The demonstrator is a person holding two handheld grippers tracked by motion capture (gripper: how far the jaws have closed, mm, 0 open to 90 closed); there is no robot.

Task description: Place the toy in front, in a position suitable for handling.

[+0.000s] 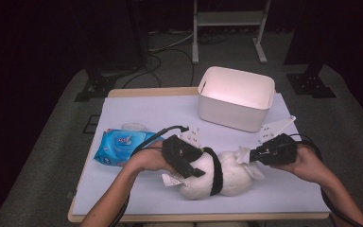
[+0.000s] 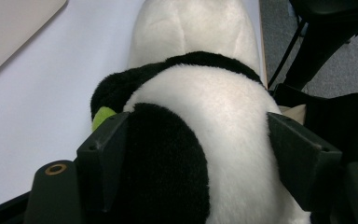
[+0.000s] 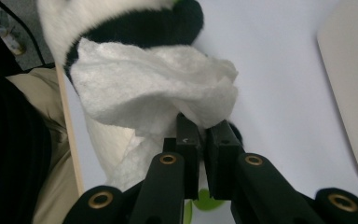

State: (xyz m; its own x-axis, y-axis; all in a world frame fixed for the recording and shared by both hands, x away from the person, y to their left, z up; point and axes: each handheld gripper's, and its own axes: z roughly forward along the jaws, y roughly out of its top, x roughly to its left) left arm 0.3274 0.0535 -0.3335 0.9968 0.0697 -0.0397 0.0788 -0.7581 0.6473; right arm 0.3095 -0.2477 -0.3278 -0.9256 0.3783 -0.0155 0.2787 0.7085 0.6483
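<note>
Panda plush is clamped steady by the left gripper, so the right gripper, clenched on a wet wipe, should rub gently.

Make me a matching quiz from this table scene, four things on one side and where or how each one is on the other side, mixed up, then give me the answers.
Things:
1. panda
2. wipe
3. bin
4. wipes pack

Places or states:
A. lies at the table's left edge
B. stands at the far side of the table
C. pinched in the right gripper
D. clasped between the left gripper's jaws

Pairs: 1-D, 2-C, 3-B, 4-A
</note>
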